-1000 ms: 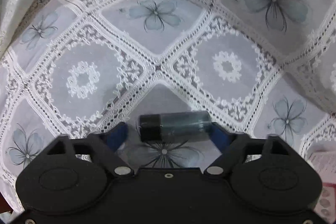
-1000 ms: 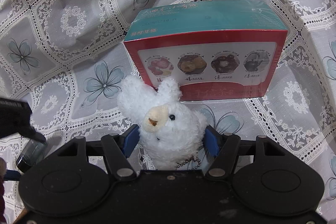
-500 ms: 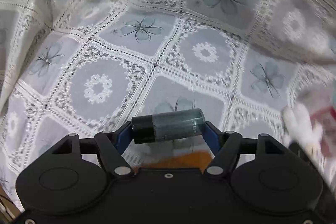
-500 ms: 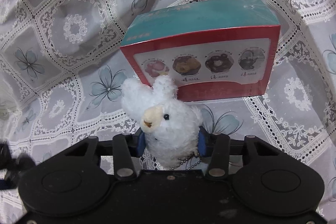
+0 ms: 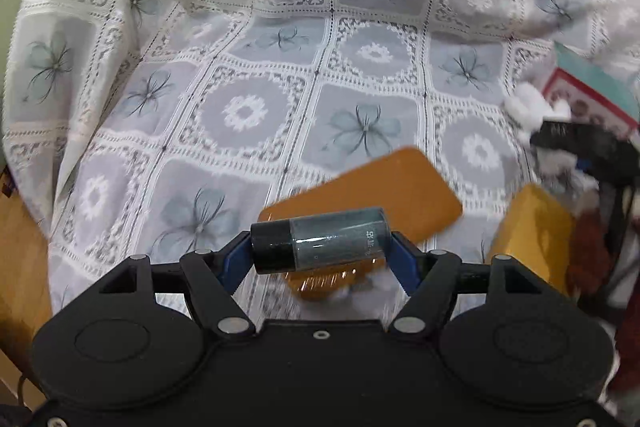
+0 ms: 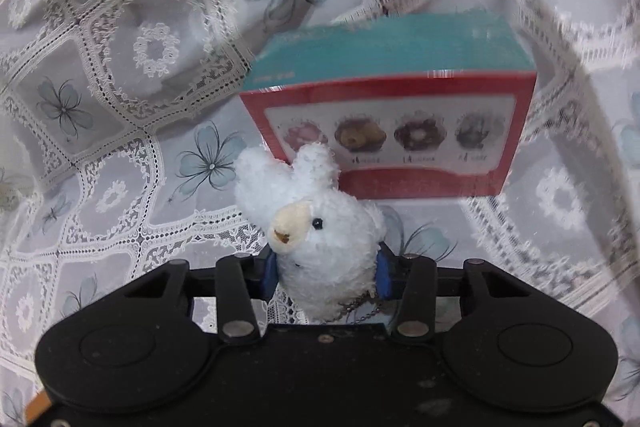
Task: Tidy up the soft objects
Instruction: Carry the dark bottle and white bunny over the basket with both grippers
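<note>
My left gripper (image 5: 320, 251) clamps a dark bottle (image 5: 320, 239) sideways above the lace tablecloth (image 5: 280, 87). My right gripper (image 6: 326, 271) squeezes a white plush rabbit (image 6: 320, 223), just in front of the red-and-teal box (image 6: 392, 107).

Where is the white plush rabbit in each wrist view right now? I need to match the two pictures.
Left wrist view: white plush rabbit is a blurred white patch at the right edge, just above the dark right gripper.
Right wrist view: rabbit at lower centre, clamped between the right gripper's blue pads.
Shared landmark: red-and-teal box directly behind it.
</note>
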`<state>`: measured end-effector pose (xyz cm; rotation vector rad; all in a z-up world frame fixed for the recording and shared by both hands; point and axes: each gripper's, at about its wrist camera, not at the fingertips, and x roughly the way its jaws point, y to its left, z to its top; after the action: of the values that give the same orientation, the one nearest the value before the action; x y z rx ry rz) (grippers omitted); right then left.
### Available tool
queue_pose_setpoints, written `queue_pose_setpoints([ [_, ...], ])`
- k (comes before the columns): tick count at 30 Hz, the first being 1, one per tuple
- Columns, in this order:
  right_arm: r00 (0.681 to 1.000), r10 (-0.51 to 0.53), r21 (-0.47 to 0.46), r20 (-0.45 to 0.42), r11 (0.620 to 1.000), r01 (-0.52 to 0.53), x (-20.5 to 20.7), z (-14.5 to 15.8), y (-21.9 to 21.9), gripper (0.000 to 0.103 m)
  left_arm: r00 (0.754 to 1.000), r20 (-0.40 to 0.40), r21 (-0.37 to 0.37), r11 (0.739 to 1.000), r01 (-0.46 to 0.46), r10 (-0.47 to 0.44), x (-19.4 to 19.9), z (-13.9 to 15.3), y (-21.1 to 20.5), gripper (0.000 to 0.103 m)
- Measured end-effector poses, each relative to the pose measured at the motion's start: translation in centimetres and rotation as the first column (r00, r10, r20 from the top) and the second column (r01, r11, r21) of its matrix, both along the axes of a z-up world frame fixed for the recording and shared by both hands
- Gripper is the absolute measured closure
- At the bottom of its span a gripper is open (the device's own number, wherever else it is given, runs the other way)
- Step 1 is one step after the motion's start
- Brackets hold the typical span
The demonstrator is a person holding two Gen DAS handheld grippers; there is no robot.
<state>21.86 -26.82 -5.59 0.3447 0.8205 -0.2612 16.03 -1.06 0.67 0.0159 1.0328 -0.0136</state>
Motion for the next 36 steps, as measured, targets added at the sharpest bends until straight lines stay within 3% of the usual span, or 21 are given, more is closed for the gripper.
queue_pose_setpoints([
  [3,1.000,0.013,-0.032,0.023,0.999,-0.012,-0.6,1.5,0.5,0.059,1.000,0.000,0.007,1.000,0.014,-0.014,-1.6,0.2,0.5,0.036],
  [8,0.997,0.022,0.004,0.078,1.000,-0.022,-3.1,5.3,0.3,0.059,0.999,0.011,0.021,0.999,0.041,-0.041,-3.9,0.9,0.9,0.036],
  [20,0.970,0.159,0.004,0.184,0.987,-0.162,-16.1,12.8,2.3,0.059,0.995,-0.011,-0.015,0.995,0.096,-0.096,-9.4,1.9,1.7,0.036],
  [29,0.969,0.217,0.063,0.121,0.972,-0.226,-25.0,13.1,4.5,0.059,0.988,-0.091,-0.021,0.992,0.124,-0.126,-12.4,0.4,1.2,0.036],
  [36,0.965,0.260,0.022,0.029,0.965,-0.260,-30.4,11.8,6.8,0.059,0.982,-0.132,-0.022,0.991,0.133,-0.135,-13.6,-0.3,0.6,0.036],
])
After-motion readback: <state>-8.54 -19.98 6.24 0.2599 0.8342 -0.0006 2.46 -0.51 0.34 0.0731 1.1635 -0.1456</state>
